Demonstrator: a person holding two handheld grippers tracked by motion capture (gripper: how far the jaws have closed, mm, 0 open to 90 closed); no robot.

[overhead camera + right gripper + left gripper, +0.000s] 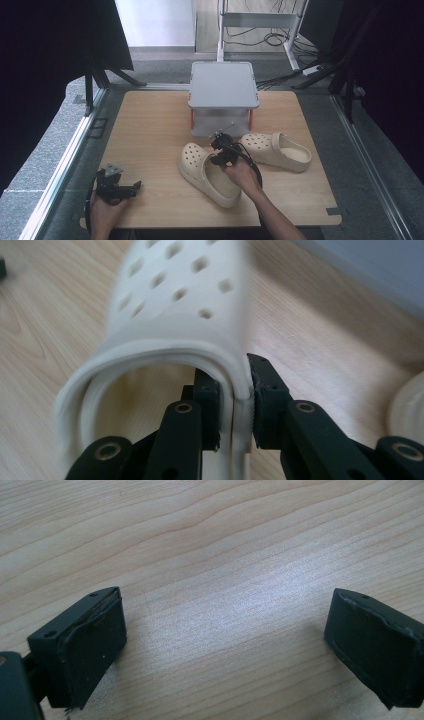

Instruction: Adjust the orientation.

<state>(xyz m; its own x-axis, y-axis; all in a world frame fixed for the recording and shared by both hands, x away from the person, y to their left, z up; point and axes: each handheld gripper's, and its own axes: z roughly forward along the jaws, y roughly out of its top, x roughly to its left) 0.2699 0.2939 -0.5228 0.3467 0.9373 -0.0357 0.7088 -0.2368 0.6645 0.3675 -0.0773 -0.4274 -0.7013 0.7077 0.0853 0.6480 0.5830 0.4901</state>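
While my right gripper [235, 390] pinches the side wall of the near clog [165, 335] at the rim of its opening, one jaw sits inside the shoe and the other outside, both pressed against the cream foam. From the high view that right gripper [223, 150] sits over the same clog [206, 173], whose perforated toe lies ahead of the jaws and whose heel runs back beneath my right hand [241, 173]. Just to the gripper's right and slightly ahead lies the second clog [276, 151], apart from the first. Straight ahead stands the grey box [223, 97] with its flat lid. My left gripper [225, 645] hangs over the bare wooden table [210, 540], jaws spread wide with nothing between them; from above I see it [131, 188] well off to the left, held in my left hand [106, 210].
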